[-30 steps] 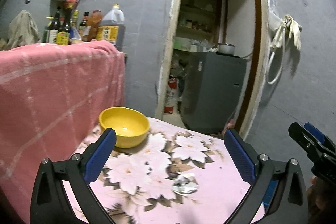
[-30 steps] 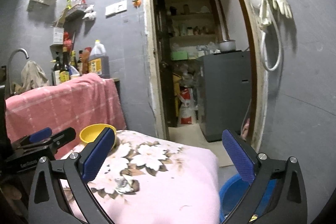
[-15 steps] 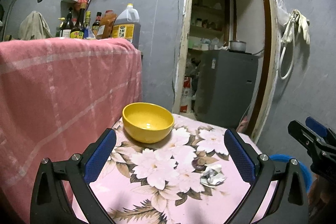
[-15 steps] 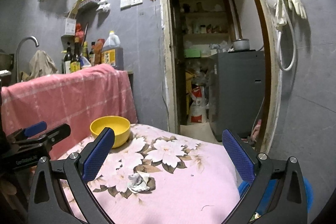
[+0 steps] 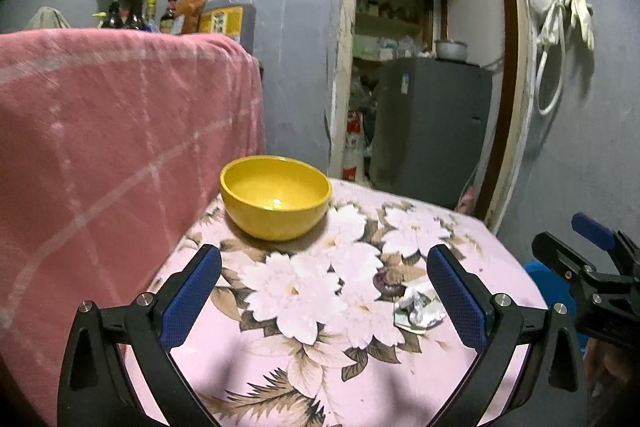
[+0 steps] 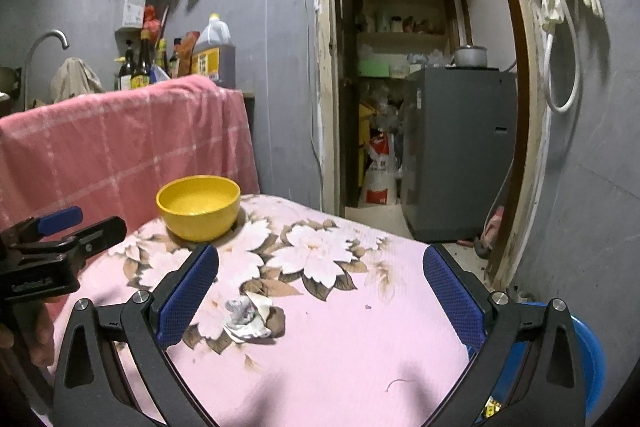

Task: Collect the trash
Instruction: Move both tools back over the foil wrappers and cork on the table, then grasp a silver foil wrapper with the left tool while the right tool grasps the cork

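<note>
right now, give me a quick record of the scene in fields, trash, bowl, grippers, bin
trash: crumpled wrapper lying on the floral tablecloth, beside a dark scrap
bowl: yellow bowl, upright, at the far end of the table, apart from the wrapper
left gripper: fingers open, holding nothing
right gripper: fingers open, holding nothing
bin: blue bin past the table's right edge, partly hidden
</note>
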A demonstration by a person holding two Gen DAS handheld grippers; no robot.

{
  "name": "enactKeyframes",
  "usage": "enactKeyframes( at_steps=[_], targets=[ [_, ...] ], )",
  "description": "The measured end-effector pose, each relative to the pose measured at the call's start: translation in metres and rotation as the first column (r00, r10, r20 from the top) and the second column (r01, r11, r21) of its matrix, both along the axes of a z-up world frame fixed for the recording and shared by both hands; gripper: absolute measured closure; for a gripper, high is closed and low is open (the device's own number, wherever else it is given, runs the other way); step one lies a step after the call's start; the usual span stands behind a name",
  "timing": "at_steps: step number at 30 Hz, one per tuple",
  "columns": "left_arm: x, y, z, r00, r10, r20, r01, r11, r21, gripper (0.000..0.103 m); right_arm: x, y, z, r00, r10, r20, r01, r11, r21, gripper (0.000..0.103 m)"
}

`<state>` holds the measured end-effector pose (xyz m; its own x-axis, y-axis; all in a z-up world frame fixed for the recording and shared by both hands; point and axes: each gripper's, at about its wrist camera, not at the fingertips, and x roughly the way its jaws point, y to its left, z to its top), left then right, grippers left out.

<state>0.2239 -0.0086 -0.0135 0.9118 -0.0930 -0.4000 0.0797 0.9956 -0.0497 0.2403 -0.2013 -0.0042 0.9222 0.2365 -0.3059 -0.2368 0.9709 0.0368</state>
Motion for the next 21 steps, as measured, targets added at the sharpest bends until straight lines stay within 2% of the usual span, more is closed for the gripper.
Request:
enactKeyframes(
  at_steps=[5,12,21],
  targets=[
    [0.016,-0.007,-0.013,0.997,-0.016,-0.077,0.018,1.000,0.023,0.002,0.011,-0.003,-0.013,0.999,-0.002,-0.046,0.001,1.000,-0.011,0.000],
    [0.032,-0.012,-0.026,0.982,-0.082,-0.168,0.077,0.996,-0.035,0.004,0.026,-0.012,-0.027,0.992,-0.004,-0.125,0.003,1.000,-0.005,0.000],
    [0.054,-0.033,-0.042,0.936,-0.187,-0.299,0.171,0.982,-0.081,0.040,0.042,-0.013,-0.040,0.977,0.016,-0.215,-0.019,1.000,-0.008,0.013]
  ],
)
